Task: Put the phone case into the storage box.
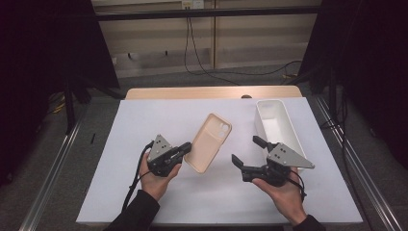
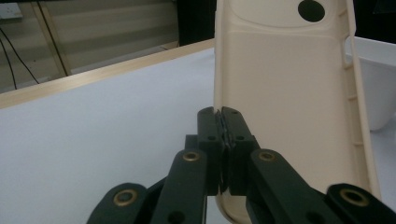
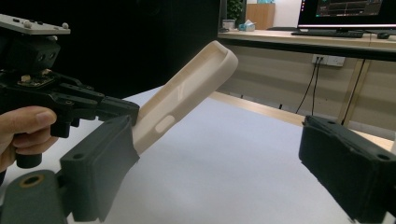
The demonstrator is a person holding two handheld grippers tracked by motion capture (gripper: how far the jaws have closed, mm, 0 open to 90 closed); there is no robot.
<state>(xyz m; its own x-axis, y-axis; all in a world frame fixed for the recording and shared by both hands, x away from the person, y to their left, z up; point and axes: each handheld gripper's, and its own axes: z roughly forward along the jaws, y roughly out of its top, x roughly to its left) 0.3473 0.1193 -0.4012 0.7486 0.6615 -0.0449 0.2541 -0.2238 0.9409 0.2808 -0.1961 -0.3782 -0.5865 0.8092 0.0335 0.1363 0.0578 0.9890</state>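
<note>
High view, item: beige phone case [image 1: 208,142], lifted off the tabletop [image 1: 144,125], pinched at its near edge by your left gripper [image 1: 185,150]. Right gripper [image 1: 246,150]: jaws apart, empty. White bin [image 1: 288,126] far right, unfilled; placing remains.

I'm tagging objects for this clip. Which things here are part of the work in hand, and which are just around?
In the work:
- phone case, beige, clamped at its side wall by the left gripper
- right gripper, jaws wide, nothing between them
- white bin, beside the right gripper, likely involved

Just around:
- white sheet on the table
- cables on the floor
</note>
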